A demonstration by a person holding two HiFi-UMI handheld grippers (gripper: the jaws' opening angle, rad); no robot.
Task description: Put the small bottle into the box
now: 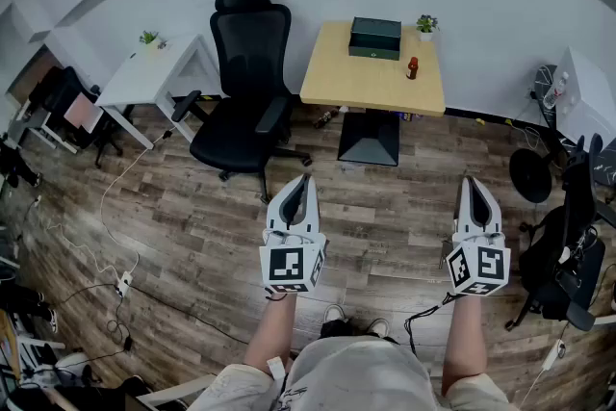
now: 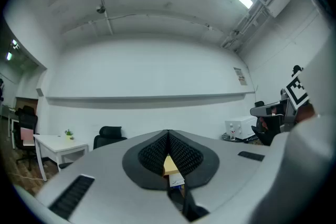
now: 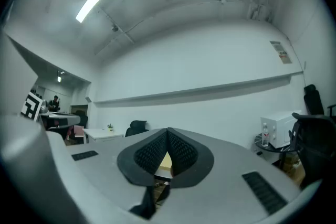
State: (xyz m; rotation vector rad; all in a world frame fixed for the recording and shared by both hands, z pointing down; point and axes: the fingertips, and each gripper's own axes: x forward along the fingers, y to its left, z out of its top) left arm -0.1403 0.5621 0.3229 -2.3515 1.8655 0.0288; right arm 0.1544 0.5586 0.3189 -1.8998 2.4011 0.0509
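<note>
Left hand-held gripper (image 1: 305, 178) and right hand-held gripper (image 1: 472, 180) sit level at lower centre of the head view, each with jaws closed together on nothing, probably because nothing is within reach. The small dark-red bottle (image 1: 412, 67) stands upright near the right edge of the light wooden surface (image 1: 351, 84) at upper centre. It is near but apart from the dark green rectangular box (image 1: 375, 38) at the back of that surface, so the pick looks not yet started.

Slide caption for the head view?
Left gripper and right gripper, shut and empty, face the table with box and small bottle.
</note>
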